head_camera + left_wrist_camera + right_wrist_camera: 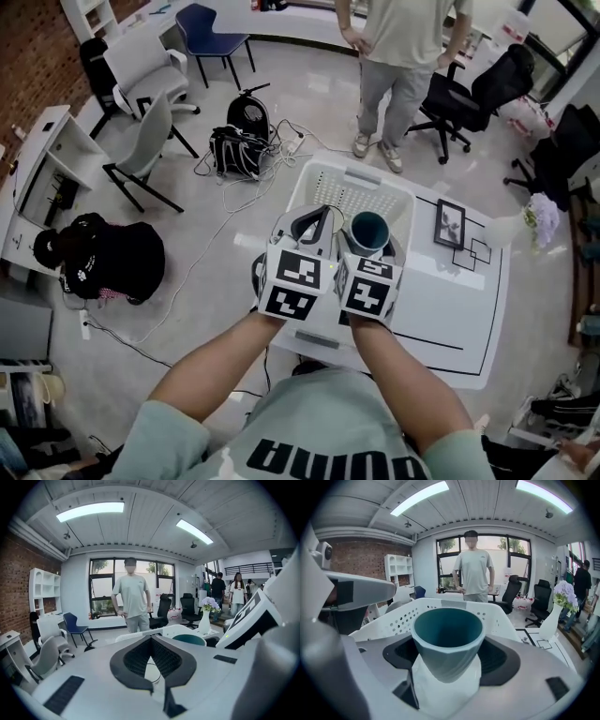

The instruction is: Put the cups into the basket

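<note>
Newbie: quick one. Right gripper (370, 253) is clamped on a teal cup (446, 634), mouth up, pinched low on its body. Left gripper (151, 644) sits touching it on the left, jaws together with nothing in them. Cup hangs just short of the basket (356, 195), about over its near rim. How do I not botch the drop?

Oldhand: looks like you're mid-carry, so I'd push forward until the cup is well past that near wall before going down. Keep it upright, lower it right to the floor, then let go. Dropping it from rim height probably tips it, since the base is narrower than the mouth. I'd also pull the idle left one aside so it doesn't bump the rim.

Newbie: anything in the basket already?

Oldhand: the bit of perforated floor I can see from the head view is bare. The grippers cover the near end, so I can't tell there. The cup itself looks empty.

Newbie: and further out?

Oldhand: the basket sits on the white table (441, 309), with a frame (450, 223) and a vase (511, 230) well off to the right. A person (403, 56) stands beyond the far end, clear of everything.
</note>
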Available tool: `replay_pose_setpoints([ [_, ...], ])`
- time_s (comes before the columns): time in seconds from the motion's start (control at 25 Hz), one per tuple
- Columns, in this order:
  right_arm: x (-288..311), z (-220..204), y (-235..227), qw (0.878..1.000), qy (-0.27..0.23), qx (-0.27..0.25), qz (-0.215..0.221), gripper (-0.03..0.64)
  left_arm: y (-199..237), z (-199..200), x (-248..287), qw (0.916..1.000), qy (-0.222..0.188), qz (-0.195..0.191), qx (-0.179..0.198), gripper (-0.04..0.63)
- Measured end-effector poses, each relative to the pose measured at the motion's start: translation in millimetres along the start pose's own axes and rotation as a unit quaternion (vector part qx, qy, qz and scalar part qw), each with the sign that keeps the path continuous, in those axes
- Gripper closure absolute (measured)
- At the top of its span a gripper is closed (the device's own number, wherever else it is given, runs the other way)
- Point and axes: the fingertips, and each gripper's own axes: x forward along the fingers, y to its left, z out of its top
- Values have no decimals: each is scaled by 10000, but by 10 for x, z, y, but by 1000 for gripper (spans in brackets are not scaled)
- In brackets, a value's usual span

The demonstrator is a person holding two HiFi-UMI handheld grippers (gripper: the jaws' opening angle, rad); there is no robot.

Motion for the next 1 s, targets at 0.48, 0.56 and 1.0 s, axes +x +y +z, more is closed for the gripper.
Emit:
replay_pose_setpoints([
  [0.48,383,-415,-63,9961,627,599,-170,230,-70,-190,192,9996,142,-181,-143,592],
  [0.56,457,-484,-84,9950,701,678,-199,230,-21,-151,190,9997,100,-147,-192,592],
  [1.0,750,-924,-156,9917,1076,653,-252,230,107,-34,170,9996,-33,-2,-277,592],
])
